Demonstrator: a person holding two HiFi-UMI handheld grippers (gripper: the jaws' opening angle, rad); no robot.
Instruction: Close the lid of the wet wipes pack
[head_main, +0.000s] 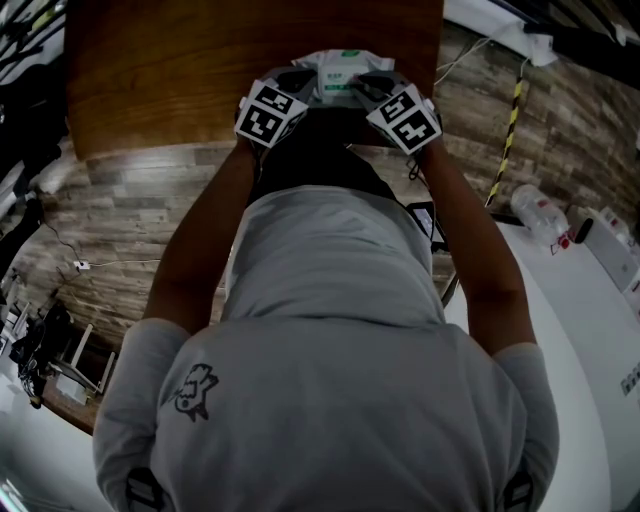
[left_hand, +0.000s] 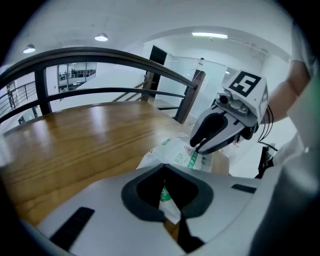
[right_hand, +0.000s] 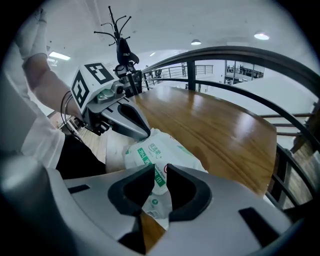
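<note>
handling: the white, green-printed soft plastic wet wipes pack (head_main: 338, 75) is judged light, floppy and slippery, and is best pinched at its end seams | look: film is crumpled, lid is not made out | place: it is laid on the brown wooden counter (head_main: 200, 70), between the fingers (right_hand: 192, 192) | left gripper (left_hand: 164, 169), right gripper (right_hand: 159, 170): each is clenched on a pack edge

Ceiling lights (left_hand: 101, 37) are glinting on the wooden table (left_hand: 75, 145), the head view is showing dim, and both gripper views are bending and darkening at their edges.
</note>
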